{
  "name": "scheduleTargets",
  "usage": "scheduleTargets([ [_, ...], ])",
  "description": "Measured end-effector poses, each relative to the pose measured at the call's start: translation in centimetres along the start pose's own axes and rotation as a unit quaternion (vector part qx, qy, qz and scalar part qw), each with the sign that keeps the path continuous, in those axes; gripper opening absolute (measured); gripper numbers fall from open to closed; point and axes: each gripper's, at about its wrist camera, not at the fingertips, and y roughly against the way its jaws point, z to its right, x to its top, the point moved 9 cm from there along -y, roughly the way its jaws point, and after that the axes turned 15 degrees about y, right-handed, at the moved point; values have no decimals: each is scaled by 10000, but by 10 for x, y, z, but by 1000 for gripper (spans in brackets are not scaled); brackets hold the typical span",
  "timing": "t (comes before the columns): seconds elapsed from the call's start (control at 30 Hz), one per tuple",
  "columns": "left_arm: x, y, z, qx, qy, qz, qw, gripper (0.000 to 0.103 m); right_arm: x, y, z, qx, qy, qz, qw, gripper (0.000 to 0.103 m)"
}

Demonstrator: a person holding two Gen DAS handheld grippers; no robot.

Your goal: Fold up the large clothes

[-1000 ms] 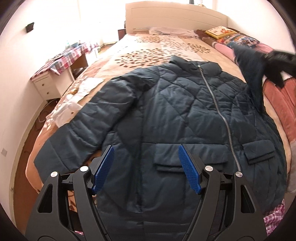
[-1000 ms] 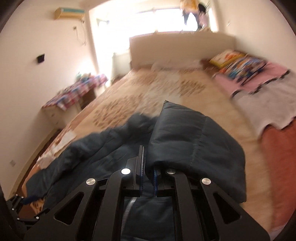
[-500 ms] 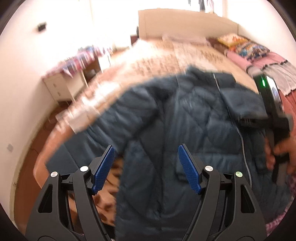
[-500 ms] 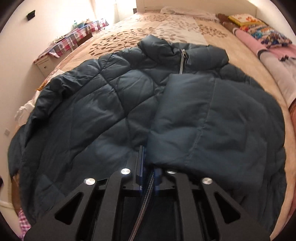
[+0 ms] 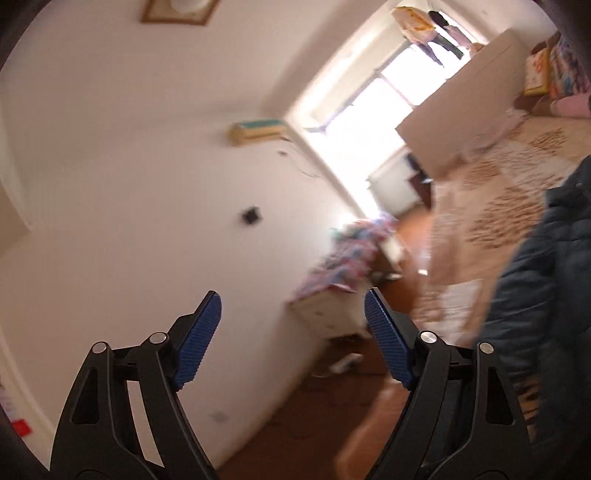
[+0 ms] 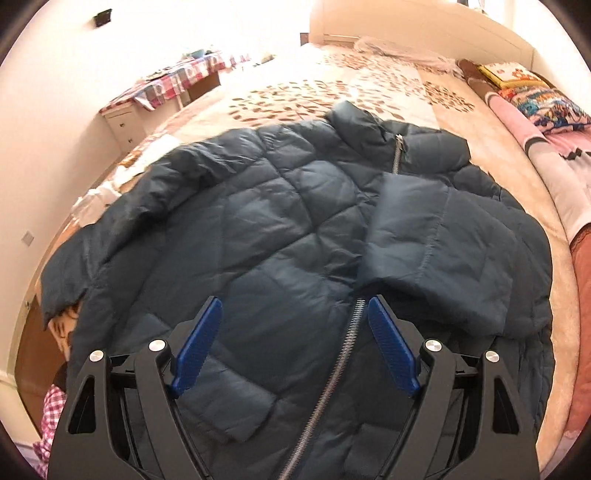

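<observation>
A dark blue quilted jacket (image 6: 280,236) lies front up on the bed (image 6: 373,81), zipper closed. Its right sleeve (image 6: 436,251) is folded across the chest. Its left sleeve (image 6: 70,273) stretches out to the bed's left edge. My right gripper (image 6: 295,343) is open and empty, just above the jacket's lower front near the zipper. My left gripper (image 5: 291,332) is open and empty, tilted and pointing at the wall and floor left of the bed. Only the jacket's edge (image 5: 543,280) shows at the right of the blurred left wrist view.
A white dresser with a plaid cloth (image 6: 155,92) stands left of the bed; it also shows in the left wrist view (image 5: 332,280). Folded blankets and pillows (image 6: 535,110) lie along the bed's right side. White cloth (image 6: 99,195) lies at the bed's left edge. The headboard (image 6: 406,18) is at the far end.
My right gripper laid the right sleeve across the chest, opened and let it go. My left gripper swung left, away from the jacket, toward the wall.
</observation>
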Motion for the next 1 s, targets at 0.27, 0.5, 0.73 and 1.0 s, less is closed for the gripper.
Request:
scheduleTargets([
  [0.27, 30, 27, -98, 954, -42, 553, 9939, 88, 7, 20, -30, -166, 416, 55, 9990, 79],
  [0.5, 39, 47, -157, 1508, 191, 539, 9869, 88, 18, 40, -49, -163, 473, 307, 9983, 79],
  [0.73, 24, 33, -114, 368, 1025, 17, 9940, 90, 21, 77, -83, 300, 662, 780, 9943, 79],
  [1.0, -18, 15, 10, -1339, 1250, -764, 9801, 90, -7, 89, -53, 336, 263, 923, 9948, 79],
])
